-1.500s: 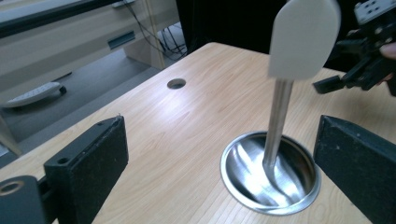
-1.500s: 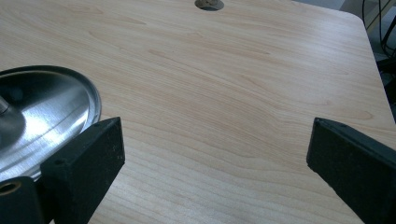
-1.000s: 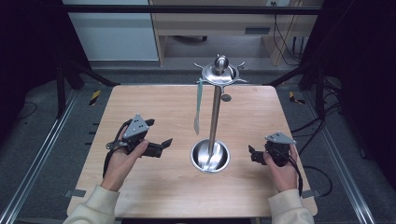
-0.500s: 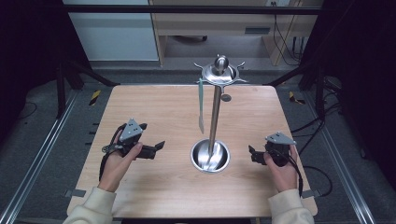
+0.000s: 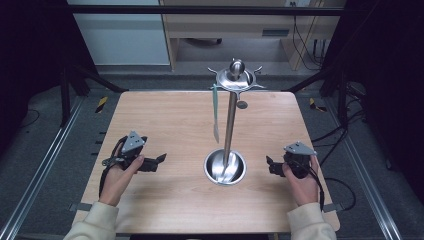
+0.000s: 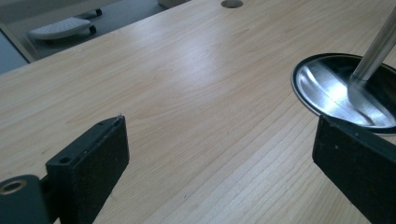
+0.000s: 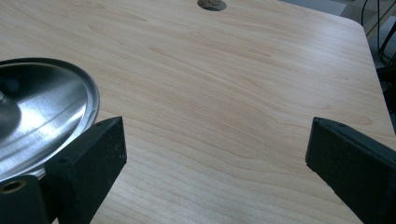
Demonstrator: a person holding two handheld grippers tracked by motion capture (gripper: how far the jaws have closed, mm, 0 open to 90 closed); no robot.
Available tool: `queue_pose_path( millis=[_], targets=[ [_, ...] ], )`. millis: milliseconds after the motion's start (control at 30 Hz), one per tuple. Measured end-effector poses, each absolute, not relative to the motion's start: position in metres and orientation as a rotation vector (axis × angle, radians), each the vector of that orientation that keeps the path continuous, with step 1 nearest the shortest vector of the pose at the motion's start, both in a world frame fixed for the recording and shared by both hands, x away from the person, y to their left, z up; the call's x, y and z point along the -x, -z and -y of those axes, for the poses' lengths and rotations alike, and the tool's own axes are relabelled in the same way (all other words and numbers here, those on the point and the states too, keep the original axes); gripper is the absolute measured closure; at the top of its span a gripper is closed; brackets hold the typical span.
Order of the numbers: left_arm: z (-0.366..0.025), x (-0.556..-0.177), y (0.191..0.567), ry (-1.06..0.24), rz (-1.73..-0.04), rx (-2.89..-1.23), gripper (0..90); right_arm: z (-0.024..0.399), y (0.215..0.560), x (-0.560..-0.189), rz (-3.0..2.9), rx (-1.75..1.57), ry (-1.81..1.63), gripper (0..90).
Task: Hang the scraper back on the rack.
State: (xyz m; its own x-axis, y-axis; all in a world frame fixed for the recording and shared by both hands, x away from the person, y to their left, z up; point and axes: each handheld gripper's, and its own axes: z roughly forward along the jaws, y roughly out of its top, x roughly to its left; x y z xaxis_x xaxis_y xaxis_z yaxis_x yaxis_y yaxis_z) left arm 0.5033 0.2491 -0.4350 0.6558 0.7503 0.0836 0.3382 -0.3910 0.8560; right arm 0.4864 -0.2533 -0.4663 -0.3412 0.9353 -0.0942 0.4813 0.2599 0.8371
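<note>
Metal stand [image 5: 231, 125] upright at mid-table, round dished base [image 5: 225, 167] flat on the wood, thin pole rising to a crown of hooks [image 5: 235, 77]. One slim pale-green utensil [image 5: 215, 112] hanging from a left-side hook, dangling free beside the pole, tip well above the base; likely hung so as to keep it off the tabletop. Exact kind of utensil too small to tell.

Left gripper [image 5: 155, 161] resting low on the table [image 5: 165, 120], left of the base, pointed toward it, jaws spread wide with nothing between them. In the left gripper view, base rim just past the far jaw.

Right gripper [image 5: 271, 166] on the other side, near the base, also aimed inward, jaws wide apart and empty. In the right gripper view, base rim behind the near jaw.

Both hands parked flanking the stand, symmetrical, apart from it. Probably a ready or rest posture: tools spread, stand and hanging utensil within reach of either side.
</note>
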Motion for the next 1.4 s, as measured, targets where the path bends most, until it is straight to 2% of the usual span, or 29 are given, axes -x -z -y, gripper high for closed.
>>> queue_pose_path(
  millis=[633,1200,1400],
  targets=[
    [-0.282,-0.512,0.457,-0.627,-0.992,-2.003,4.0,0.252,0.466,-0.485,-1.937,-1.266,-0.962,5.6],
    [-0.308,-0.517,0.474,-0.791,-1.119,-2.108,4.8,0.252,0.466,-0.485,-1.944,-1.25,-0.958,5.6],
    [-0.306,-0.503,0.466,-0.8,-1.112,-2.038,5.5,0.249,0.465,-0.485,-1.957,-1.241,-0.963,5.5]
  ],
)
